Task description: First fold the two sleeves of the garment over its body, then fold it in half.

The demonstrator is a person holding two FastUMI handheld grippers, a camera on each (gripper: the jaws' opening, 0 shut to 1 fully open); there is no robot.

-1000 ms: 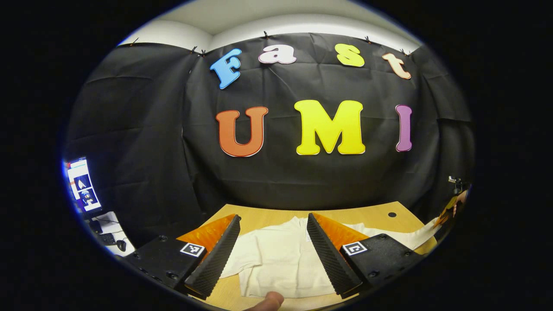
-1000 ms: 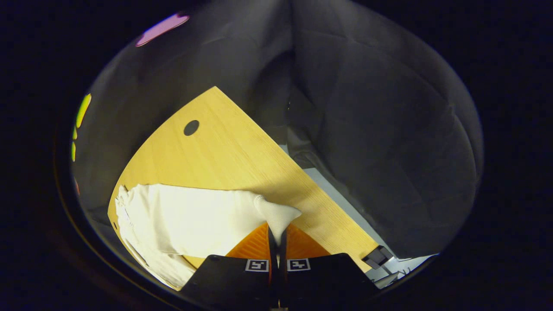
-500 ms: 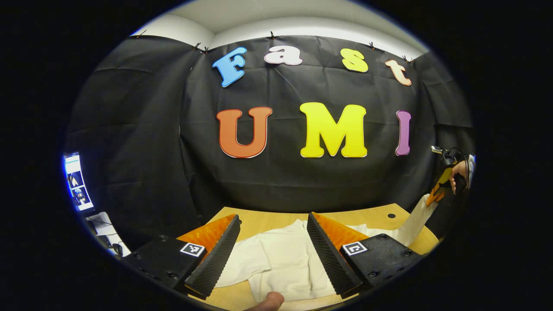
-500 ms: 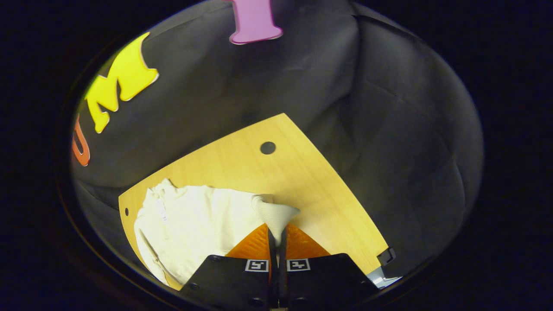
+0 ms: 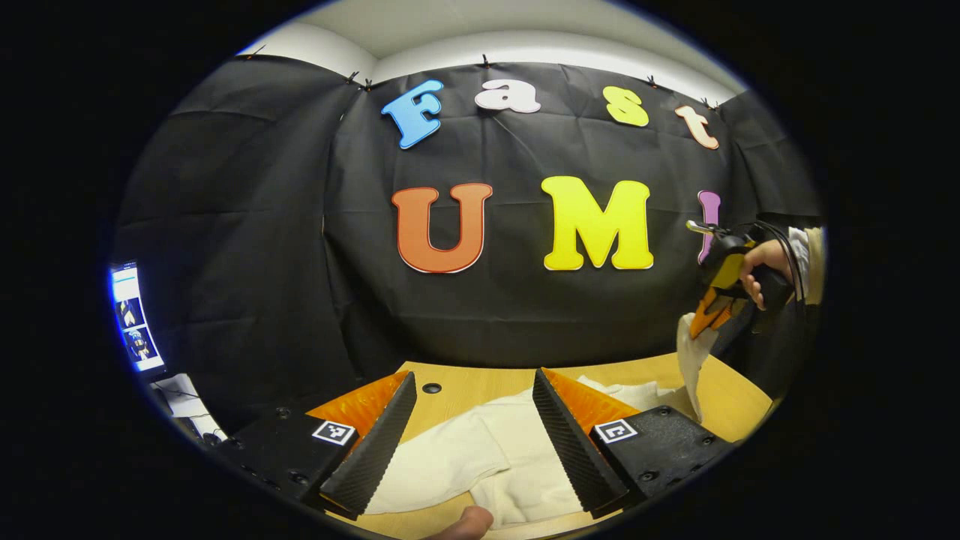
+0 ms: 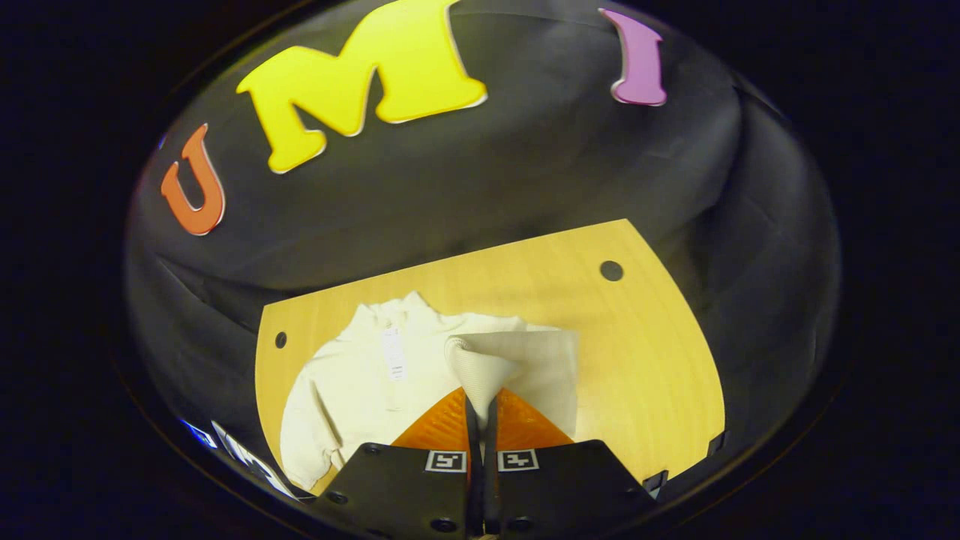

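Note:
A cream long-sleeved garment (image 6: pixel 352 375) lies on the wooden table (image 6: pixel 645 360), collar toward the black wall. My right gripper (image 6: pixel 480 409) is shut on the ribbed cuff of one sleeve (image 6: pixel 480 367), which it holds lifted above the table. From the left gripper view that same right gripper (image 5: pixel 716 304), held by a hand, hangs high at the right with the sleeve (image 5: pixel 690 360) drooping from it. My left gripper (image 5: pixel 472 435) stands open low over the garment's body (image 5: pixel 480 457), with nothing between its fingers. The other sleeve lies folded across the body.
A round cable hole (image 6: pixel 611 271) sits in the table's far right corner and a smaller one (image 6: pixel 280 340) near the left edge. A lit monitor (image 5: pixel 131 315) stands off the table at the left. A fingertip (image 5: pixel 469 521) shows at the bottom of the left gripper view.
My right gripper has risen and swung in toward the garment, lifting the sleeve off the table. My left gripper stayed open and nearly still.

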